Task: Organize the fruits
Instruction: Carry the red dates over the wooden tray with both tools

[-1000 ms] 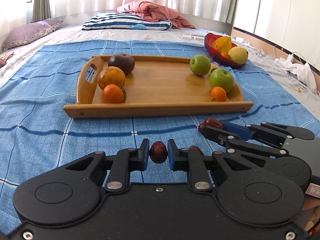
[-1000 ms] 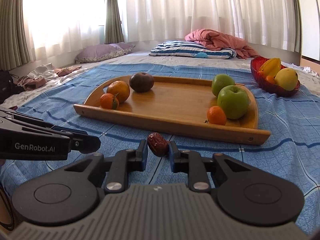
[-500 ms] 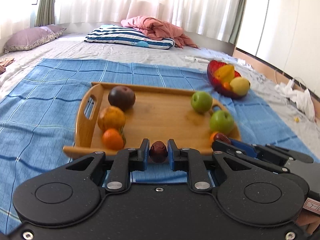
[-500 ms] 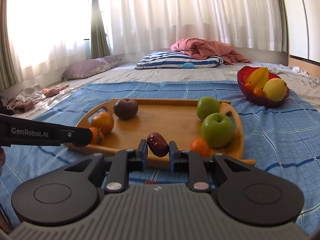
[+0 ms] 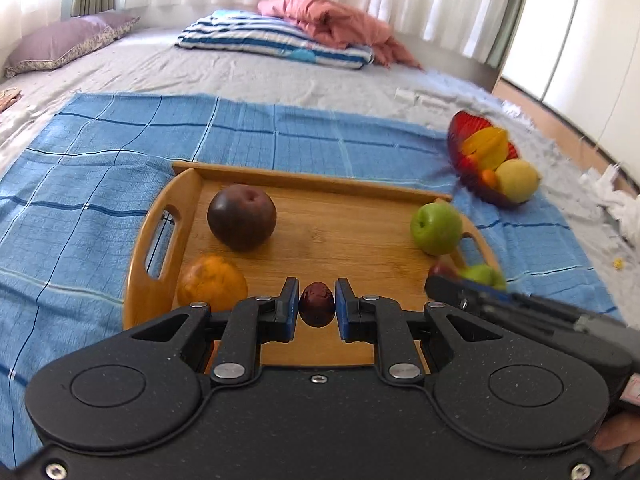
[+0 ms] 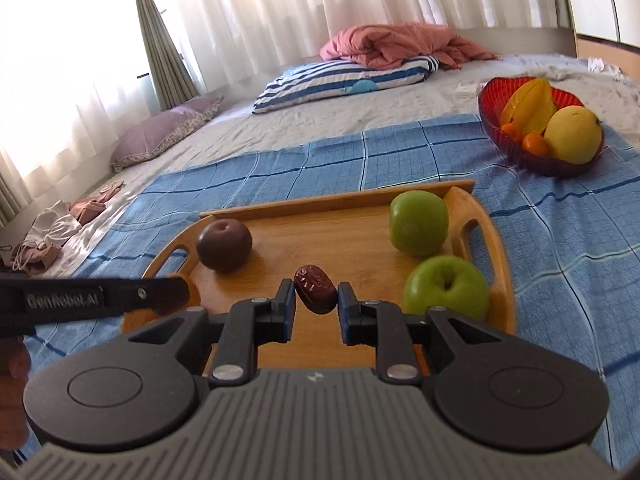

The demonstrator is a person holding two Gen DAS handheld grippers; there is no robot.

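My left gripper (image 5: 317, 310) is shut on a dark red date (image 5: 317, 305) and holds it over the near part of the wooden tray (image 5: 344, 240). My right gripper (image 6: 316, 298) is shut on a second red date (image 6: 315, 289), also above the tray (image 6: 344, 236). On the tray lie a dark plum (image 5: 241, 217), an orange (image 5: 212, 283) and two green apples (image 6: 418, 223) (image 6: 445, 288). The right gripper shows at the right of the left wrist view (image 5: 520, 304); the left gripper shows at the left of the right wrist view (image 6: 92, 300).
The tray sits on a blue checked cloth (image 5: 100, 168) on a bed. A red bowl (image 6: 520, 148) holds a starfruit, a yellow fruit and small oranges at the right. Pillows and a pink blanket (image 6: 400, 44) lie at the back, clothes at the left.
Both grippers have risen and moved forward from the blue cloth to above the tray, each still holding its date.
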